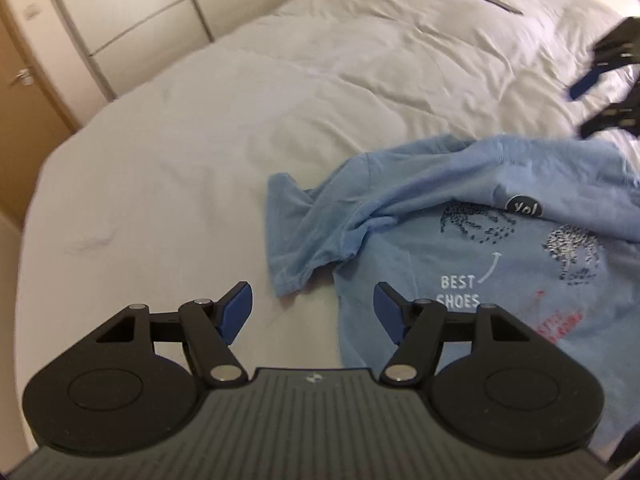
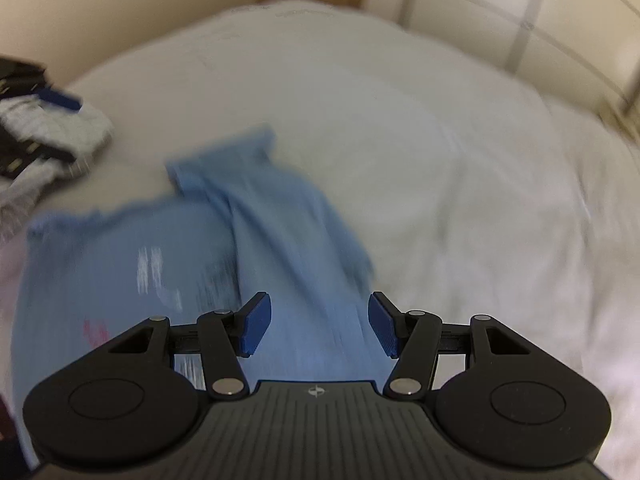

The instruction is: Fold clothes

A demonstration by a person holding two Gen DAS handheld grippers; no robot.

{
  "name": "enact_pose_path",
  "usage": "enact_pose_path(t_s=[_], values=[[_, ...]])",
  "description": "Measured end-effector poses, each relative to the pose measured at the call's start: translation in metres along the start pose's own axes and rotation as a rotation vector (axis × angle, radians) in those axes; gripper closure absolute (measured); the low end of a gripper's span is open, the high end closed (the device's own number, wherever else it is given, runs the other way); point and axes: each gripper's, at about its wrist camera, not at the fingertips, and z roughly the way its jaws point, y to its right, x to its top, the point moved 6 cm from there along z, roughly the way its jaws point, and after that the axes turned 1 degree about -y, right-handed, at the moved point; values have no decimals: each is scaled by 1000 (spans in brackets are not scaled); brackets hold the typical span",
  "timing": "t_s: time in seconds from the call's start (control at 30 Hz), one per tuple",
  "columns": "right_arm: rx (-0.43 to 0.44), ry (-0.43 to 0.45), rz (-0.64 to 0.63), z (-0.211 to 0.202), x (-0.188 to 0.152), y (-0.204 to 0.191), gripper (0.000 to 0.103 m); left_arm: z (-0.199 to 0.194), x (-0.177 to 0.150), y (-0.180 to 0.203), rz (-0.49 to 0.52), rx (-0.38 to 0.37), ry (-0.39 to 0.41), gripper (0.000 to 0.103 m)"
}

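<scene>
A light blue T-shirt point(image 1: 460, 216) with a "BEST SHOES" print lies crumpled, print up, on the white bed cover point(image 1: 168, 168). One sleeve point(image 1: 296, 232) sticks out to the left. My left gripper point(image 1: 312, 308) hovers open over the shirt's left edge, its right pad above the cloth and its left pad above bare cover, with nothing between them. My right gripper point(image 2: 319, 324) is open above a bunched strip of the shirt point(image 2: 272, 216), and this view is blurred. In the left wrist view the right gripper point(image 1: 596, 102) shows at the far right, beyond the shirt.
White wardrobe doors point(image 1: 132, 20) and a wooden door point(image 1: 28, 92) stand beyond the bed's left side. A thin dark object point(image 1: 496, 2) lies far up the bed. At the left edge of the right wrist view a grey-white cloth point(image 2: 60, 132) appears, blurred.
</scene>
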Motion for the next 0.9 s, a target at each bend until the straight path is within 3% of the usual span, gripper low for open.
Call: enact_pose_path(t_s=[0.13,0.37,0.53,0.77,0.87,0.9], values=[[-53,-89,78,-14,-45,18,45,41,12,-2,-33,-72,-64,42],[-72,-131,361,-13,-101,77,44,88,52,-19,-1,-41,-100,42],[-14,-155,534,8,-126,107,44,135,78,-40,7,-32,-130,42],[44,-171,598,13,-156,125,44,197,101,-49,131,-96,-181,43],[55,-176,610,11,-166,129,44,213,101,-46,187,-164,-218,57],[60,-176,614,11,-167,128,44,217,100,-45,190,-192,-233,71]])
